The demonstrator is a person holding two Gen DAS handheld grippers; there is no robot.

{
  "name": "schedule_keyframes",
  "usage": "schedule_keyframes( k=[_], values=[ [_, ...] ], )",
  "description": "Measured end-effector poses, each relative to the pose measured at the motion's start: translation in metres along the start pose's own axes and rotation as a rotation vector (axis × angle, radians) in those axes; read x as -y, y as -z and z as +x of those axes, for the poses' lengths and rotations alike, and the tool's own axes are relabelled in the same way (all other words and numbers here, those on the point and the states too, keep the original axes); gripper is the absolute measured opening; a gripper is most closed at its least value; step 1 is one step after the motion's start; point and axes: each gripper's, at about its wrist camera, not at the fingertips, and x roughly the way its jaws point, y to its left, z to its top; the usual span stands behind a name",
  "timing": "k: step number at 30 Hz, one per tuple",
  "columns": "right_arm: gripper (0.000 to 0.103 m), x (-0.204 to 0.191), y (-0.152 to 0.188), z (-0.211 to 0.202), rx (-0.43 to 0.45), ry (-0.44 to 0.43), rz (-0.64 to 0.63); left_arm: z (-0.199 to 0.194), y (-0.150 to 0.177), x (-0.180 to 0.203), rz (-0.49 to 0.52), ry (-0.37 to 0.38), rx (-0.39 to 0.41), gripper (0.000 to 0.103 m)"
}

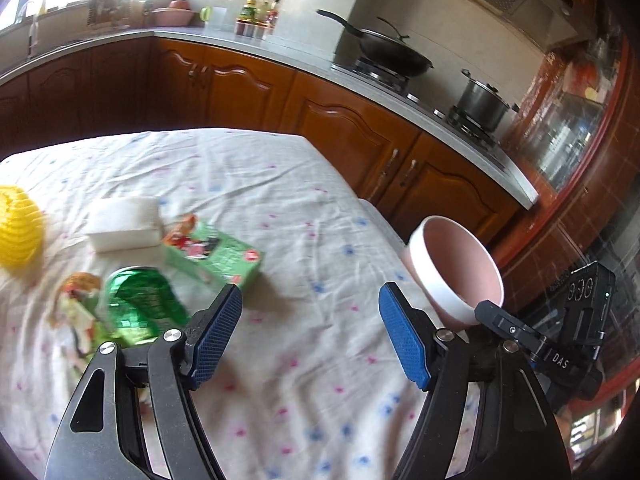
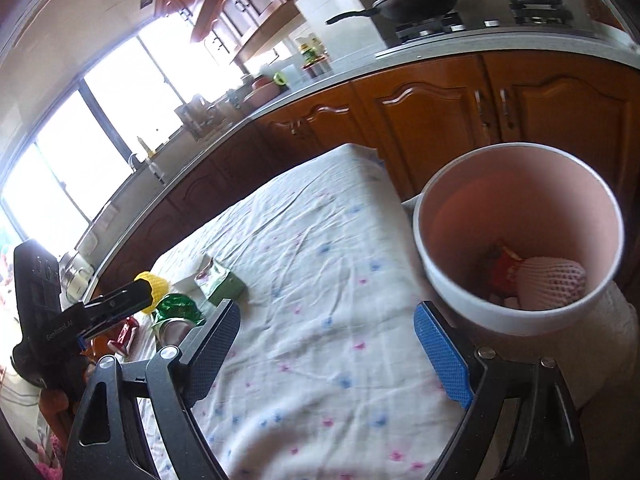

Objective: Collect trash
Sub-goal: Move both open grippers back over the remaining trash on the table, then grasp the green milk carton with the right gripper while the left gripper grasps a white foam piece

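My left gripper point(image 1: 310, 332) hangs with its blue pads spread wide and nothing between them, over the middle of the tablecloth point(image 1: 248, 184), because the trash I have yet to gather lies just ahead and to the left of it; my right gripper point(image 2: 340, 344) is likewise gaping and empty, and it sits near the table's right edge, next to the pink bin point(image 2: 516, 240), which I judge is where everything is meant to go; the bin stands off the right edge of the table, on something white below it that I cannot identify, handy for dropping things in from either side. Inside the bin I can make out a white foam net point(image 2: 550, 284) and a red wrapper point(image 2: 504, 270) beneath it, so part of the job looks done. Left on the cloth toward the left edge are a green carton point(image 1: 212, 250), a crumpled green foil bag point(image 1: 140, 300) nearer me, a pale printed wrapper point(image 1: 76, 312) beside that, a white block point(image 1: 122, 224) behind the carton, and a yellow foam net point(image 1: 18, 232) cut off by the frame; the whole cluster is smeared with blur, so I cannot read any label or tell whether the white block is trash at all. From the right wrist view my left gripper's body hides part of the pile, and something red beside it I cannot name.
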Motion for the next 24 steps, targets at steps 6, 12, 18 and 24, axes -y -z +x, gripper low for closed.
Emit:
schedule_keyframes(
  k=[6, 12, 18, 24],
  values=[
    [0.090, -0.032, 0.001, 0.016, -0.028, -0.040, -0.069, -0.020, -0.004, -0.040, -0.025, -0.048, 0.030, 0.073],
    [0.090, -0.059, -0.001, 0.031, -0.048, -0.068, -0.132, -0.027, -0.009, -0.081, -0.056, -0.104, 0.033, 0.073],
    [0.090, -0.080, -0.004, 0.052, -0.081, -0.088, -0.195, -0.028, -0.012, -0.116, -0.095, -0.134, 0.024, 0.073],
    [0.090, -0.108, -0.007, 0.079, -0.136, -0.123, -0.306, -0.018, -0.024, -0.139, -0.072, -0.162, -0.003, 0.075]
  ],
)
